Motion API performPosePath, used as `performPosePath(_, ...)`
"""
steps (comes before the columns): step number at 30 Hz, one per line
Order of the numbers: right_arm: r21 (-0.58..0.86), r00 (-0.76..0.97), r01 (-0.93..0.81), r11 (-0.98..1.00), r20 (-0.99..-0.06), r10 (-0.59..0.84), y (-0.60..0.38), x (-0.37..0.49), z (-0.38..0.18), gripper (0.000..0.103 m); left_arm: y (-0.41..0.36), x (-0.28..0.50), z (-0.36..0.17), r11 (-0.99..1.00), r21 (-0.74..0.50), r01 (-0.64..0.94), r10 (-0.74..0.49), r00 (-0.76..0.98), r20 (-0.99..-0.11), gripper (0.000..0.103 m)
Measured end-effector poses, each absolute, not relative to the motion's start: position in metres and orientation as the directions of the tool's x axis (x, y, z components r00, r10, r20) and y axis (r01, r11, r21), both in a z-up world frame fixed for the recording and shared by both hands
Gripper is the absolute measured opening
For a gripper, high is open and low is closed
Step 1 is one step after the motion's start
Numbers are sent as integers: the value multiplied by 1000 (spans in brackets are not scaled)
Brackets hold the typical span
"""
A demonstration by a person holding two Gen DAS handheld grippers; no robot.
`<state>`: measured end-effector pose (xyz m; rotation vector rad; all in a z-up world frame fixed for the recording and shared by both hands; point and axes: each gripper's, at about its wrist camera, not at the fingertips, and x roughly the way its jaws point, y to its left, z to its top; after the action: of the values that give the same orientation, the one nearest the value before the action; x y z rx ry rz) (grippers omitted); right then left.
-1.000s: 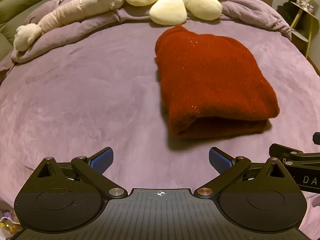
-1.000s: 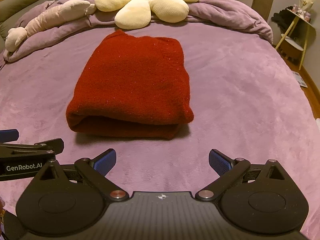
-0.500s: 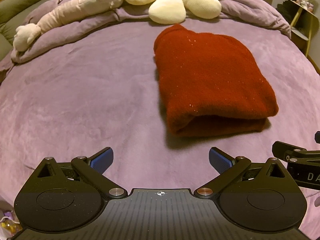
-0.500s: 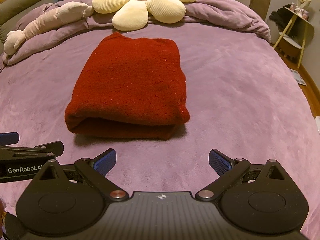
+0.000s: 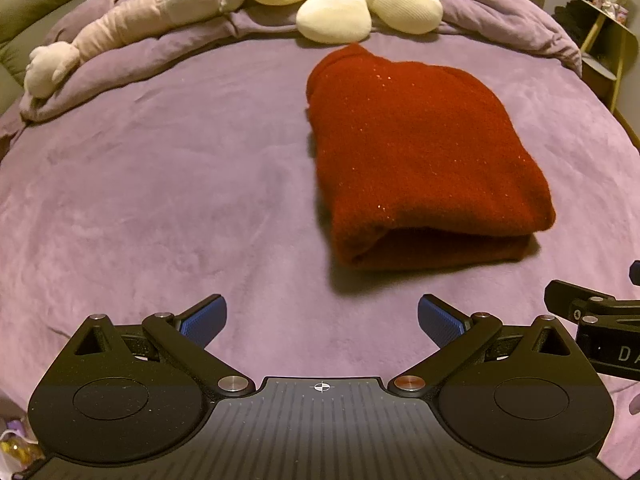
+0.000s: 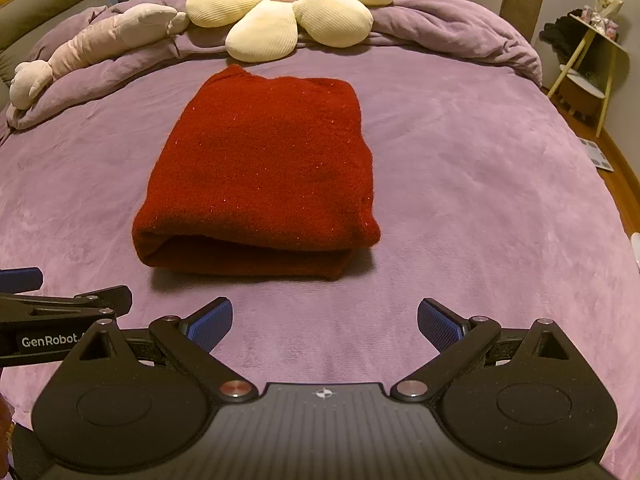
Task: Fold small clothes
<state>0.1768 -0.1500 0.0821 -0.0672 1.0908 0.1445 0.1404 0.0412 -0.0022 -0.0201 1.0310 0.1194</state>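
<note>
A bedroom, with a purple bedspread (image 6: 460, 184) as the work surface, a flower cushion (image 6: 292, 4) and a long plush toy (image 6: 100, 40) at its far edge, and a yellow side table (image 6: 592, 52) to the right. The left gripper (image 5: 322, 322) is empty, its blue pads (image 5: 204, 318) spread wide above bare bedspread; the right gripper (image 6: 325, 322) is likewise empty with its jaws wide apart. Each tool shows at the edge of the other's view, so the two sit side by side near the front of the bed. Beyond them lies the red sweater (image 6: 264, 168), already folded into a compact stack, with its rounded fold edge facing the grippers and its long axis running away toward the cushion. In the right wrist view the sweater lies almost straight ahead, slightly left of centre; in the left wrist view the same sweater (image 5: 420, 152) lies ahead and to the right. Neither gripper touches it. The right gripper appears the better aligned for any further reach, and the fold looks complete or nearly so.
</note>
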Motion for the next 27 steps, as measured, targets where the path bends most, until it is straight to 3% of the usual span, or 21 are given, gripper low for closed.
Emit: performPosePath(27,21,448,-145,989,-890,84,-151,179,83,99,41,142,-5,993,38,-109,87,495,-864,103)
